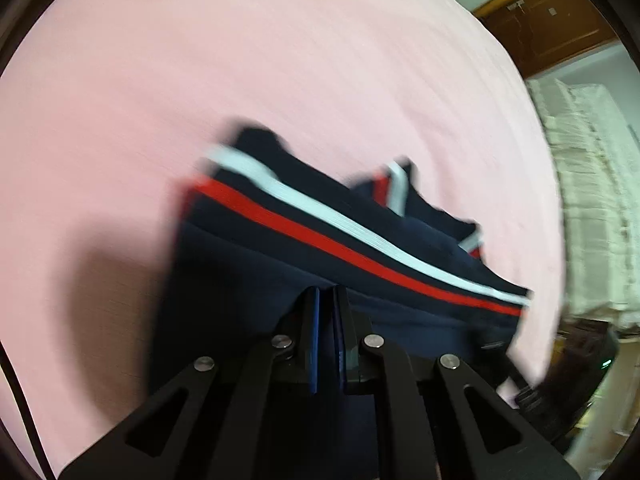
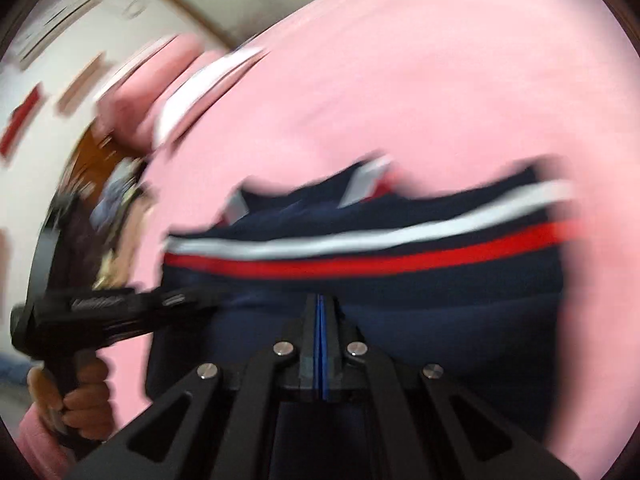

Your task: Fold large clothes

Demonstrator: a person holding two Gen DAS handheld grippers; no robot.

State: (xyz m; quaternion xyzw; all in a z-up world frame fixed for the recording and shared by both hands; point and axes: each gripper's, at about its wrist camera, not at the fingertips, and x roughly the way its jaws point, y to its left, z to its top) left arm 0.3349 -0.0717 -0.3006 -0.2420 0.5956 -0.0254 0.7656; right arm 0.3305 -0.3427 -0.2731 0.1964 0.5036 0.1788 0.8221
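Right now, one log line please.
left claw: shut on navy garment | right claw: shut on garment | surface: pink sheet

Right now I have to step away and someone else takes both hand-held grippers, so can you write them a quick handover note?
Left hand-held gripper: jaws closed on the near edge of the navy garment.
Right hand-held gripper: also closed on that near edge of the same garment.
The garment, with red and white stripes, lies over the pink sheet, its near edge held between both grippers. Both views are motion-blurred.
Done: both grips taken, and layers seem already doubled.
Left: carry the held edge over, lay it flat, release, then finish any further folds.
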